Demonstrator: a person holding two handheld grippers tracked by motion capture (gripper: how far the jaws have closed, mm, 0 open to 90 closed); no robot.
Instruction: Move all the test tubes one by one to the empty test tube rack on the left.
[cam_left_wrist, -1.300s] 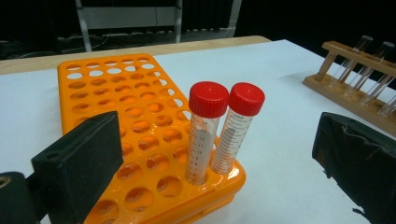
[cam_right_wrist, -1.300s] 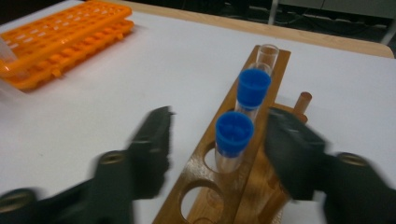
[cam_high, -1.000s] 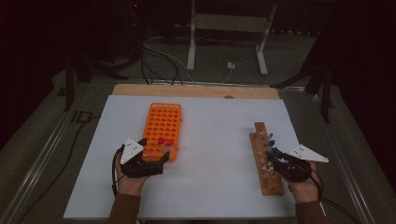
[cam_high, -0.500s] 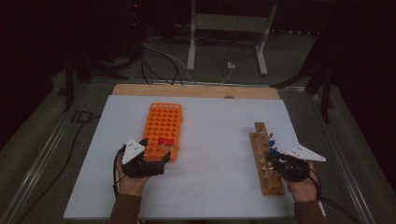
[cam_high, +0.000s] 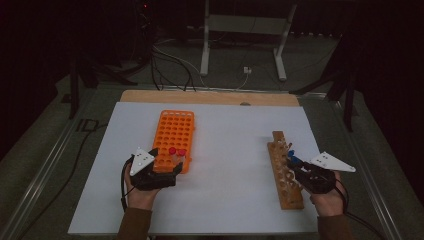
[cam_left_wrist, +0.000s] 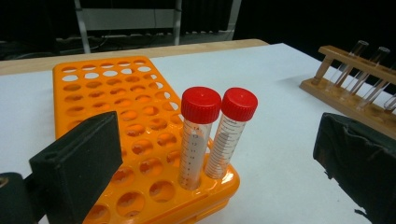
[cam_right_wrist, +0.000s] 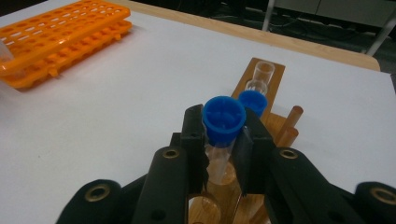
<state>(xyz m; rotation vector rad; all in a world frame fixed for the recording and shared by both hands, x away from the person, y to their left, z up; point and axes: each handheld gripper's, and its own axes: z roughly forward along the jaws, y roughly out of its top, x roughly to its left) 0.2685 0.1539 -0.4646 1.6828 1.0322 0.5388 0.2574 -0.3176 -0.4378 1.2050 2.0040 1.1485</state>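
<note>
rack showing orange | two tube caps showing red | gripped tube's cap showing blue | wooden stand showing tan | table sheet showing white | jaws showing black

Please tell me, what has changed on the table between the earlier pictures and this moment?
The right claw has just been closing its jaws on the blue-capped tube standing in the wooden rack, and now grips it below the cap. The hand itself hardly moved. The left claw stayed open at the orange rack, near the two red-capped tubes, which remain upright.
</note>
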